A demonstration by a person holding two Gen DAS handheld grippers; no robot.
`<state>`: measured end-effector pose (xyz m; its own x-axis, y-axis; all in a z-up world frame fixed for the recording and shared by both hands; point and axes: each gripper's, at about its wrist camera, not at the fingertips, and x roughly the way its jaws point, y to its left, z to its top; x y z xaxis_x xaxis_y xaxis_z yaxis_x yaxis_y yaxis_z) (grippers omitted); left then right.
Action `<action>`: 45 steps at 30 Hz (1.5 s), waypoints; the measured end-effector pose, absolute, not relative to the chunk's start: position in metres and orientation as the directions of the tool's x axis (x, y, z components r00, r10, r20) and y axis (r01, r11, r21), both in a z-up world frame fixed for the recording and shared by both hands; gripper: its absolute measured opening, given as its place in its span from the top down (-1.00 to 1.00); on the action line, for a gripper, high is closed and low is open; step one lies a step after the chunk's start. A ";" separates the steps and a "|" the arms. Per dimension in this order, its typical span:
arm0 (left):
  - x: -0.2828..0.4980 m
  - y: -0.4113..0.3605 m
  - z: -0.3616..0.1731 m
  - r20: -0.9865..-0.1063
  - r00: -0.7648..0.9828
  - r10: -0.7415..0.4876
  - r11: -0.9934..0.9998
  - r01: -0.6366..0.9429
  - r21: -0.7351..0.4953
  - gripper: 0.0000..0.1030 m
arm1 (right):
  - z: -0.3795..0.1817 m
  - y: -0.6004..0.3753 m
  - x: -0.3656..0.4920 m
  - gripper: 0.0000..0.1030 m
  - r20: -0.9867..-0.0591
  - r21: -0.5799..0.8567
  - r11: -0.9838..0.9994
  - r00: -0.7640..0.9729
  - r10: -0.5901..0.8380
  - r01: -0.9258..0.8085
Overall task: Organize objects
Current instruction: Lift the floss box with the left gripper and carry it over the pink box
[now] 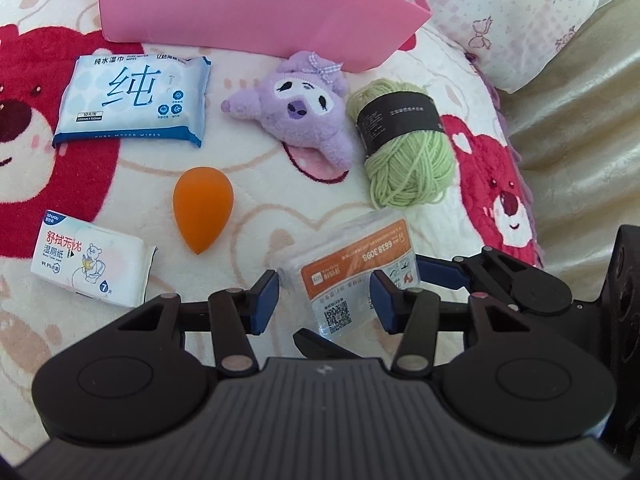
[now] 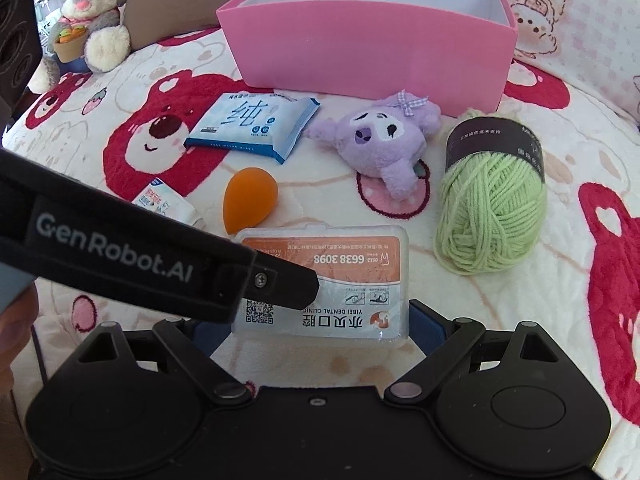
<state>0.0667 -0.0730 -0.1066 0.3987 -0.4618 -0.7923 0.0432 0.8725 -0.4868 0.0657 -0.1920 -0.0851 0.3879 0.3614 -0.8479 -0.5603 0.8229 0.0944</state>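
A clear plastic floss box (image 1: 352, 272) with an orange label lies near me on the bear-print blanket; it also shows in the right wrist view (image 2: 332, 280). My left gripper (image 1: 324, 300) is open, its blue pads on either side of the box's near end. My right gripper (image 2: 320, 320) closes on the box's near edge, and its fingers (image 1: 440, 270) reach the box from the right. Beyond lie an orange sponge egg (image 1: 202, 208), a purple plush (image 1: 304, 116), green yarn (image 1: 404, 140), two wipes packs (image 1: 134, 100) (image 1: 92, 264) and a pink box (image 2: 372, 40).
A grey rabbit plush (image 2: 92, 12) sits at the far left of the bed. A pillow (image 1: 520, 20) lies at the right beside the pink box. The left gripper's black body (image 2: 140, 260) crosses the right wrist view.
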 end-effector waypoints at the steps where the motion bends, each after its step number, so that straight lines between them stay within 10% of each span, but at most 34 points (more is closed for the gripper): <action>1: 0.066 -0.073 -0.104 -0.793 0.399 -0.461 0.874 0.051 -0.483 0.07 | -0.082 -0.192 0.064 -0.83 -0.845 0.093 0.825 0.393 0.362 -0.558; 45: 0.157 -0.021 0.078 -0.801 0.396 -0.450 0.893 0.209 -0.398 0.04 | 0.080 -0.149 0.115 -0.82 -0.702 0.175 0.876 0.566 0.431 -0.450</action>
<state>0.1565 -0.0207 0.0777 0.3961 -0.4495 -0.8006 0.2093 0.8932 -0.3980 0.1153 -0.1493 0.0800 0.5664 0.4314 -0.7022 -0.4500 0.8757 0.1751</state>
